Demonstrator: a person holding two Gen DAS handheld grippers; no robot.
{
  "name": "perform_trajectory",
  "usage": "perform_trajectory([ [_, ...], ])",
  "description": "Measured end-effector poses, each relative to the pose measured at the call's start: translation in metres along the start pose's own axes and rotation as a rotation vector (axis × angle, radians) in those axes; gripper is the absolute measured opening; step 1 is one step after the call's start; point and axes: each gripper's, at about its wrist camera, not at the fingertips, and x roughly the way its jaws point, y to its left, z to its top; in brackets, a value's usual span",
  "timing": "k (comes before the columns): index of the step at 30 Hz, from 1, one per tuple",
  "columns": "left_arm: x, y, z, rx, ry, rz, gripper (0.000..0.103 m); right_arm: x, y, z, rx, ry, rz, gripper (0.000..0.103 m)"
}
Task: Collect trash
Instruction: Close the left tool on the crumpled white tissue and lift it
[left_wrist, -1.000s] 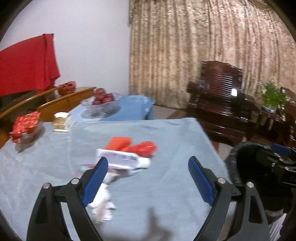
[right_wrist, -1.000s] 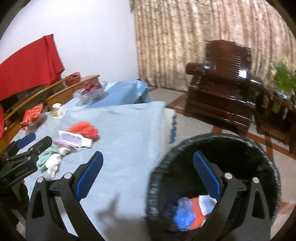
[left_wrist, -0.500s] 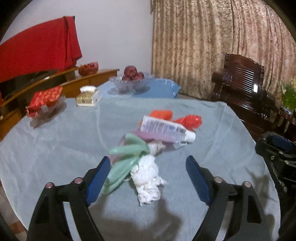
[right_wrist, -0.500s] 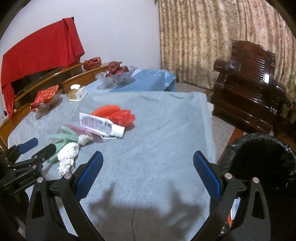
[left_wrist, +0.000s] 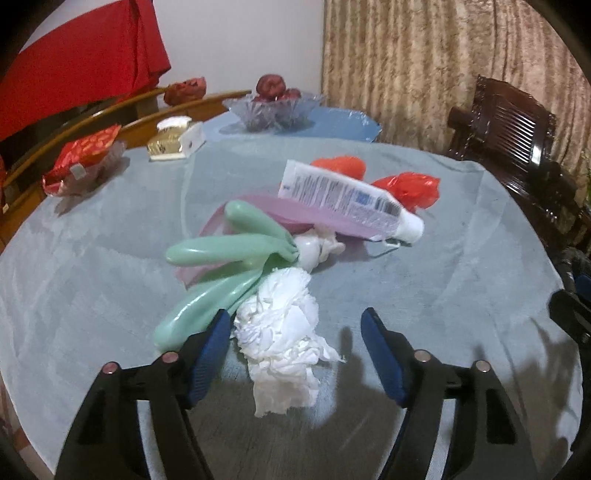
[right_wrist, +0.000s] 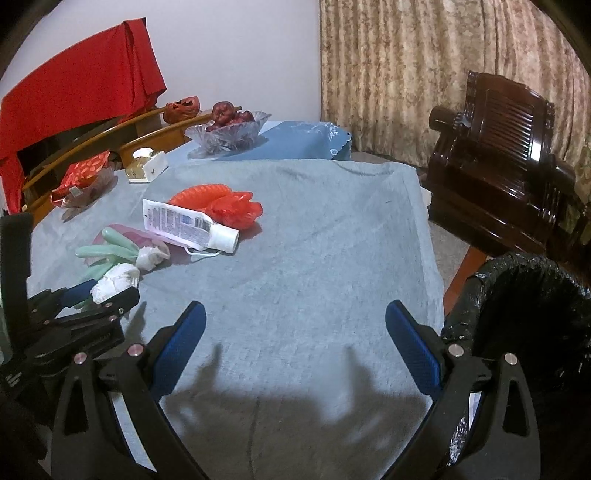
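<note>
A: What moved since 1 second ago?
B: The left gripper (left_wrist: 295, 343) has dropped toward the crumpled tissue (left_wrist: 282, 328), its jaws closing around it without pressing yet.
A: And the right gripper (right_wrist: 295, 332)?
B: It swung from over the bin (right_wrist: 524, 332) to beside it, above the tablecloth (right_wrist: 314, 240).

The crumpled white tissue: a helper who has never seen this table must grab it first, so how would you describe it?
On the grey-blue tablecloth lies one pile of litter, and the crumpled white tissue sits at its near end, between the open fingers of the left gripper, whose jaws have just been closing. Beside the smooth green balloons and printed white tube, it alone is wrinkled plain paper.
</note>
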Motion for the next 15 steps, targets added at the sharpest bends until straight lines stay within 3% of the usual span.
perform_trajectory([
  [3, 0.004, 0.003, 0.001, -0.015, 0.006, 0.013, 0.054, 0.0, -0.001, 0.0, 0.001, 0.0, -0.001, 0.095],
  [5, 0.004, 0.006, 0.002, -0.032, 0.003, 0.017, 0.037, 0.001, -0.001, 0.0, 0.003, 0.001, 0.002, 0.095],
  [8, 0.001, 0.009, 0.001, -0.029, -0.007, 0.013, 0.029, 0.002, -0.001, 0.001, -0.001, 0.002, 0.005, 0.095],
  [15, -0.027, 0.007, -0.009, 0.011, -0.024, -0.032, 0.027, -0.001, 0.005, 0.006, -0.016, -0.013, 0.014, 0.095],
])
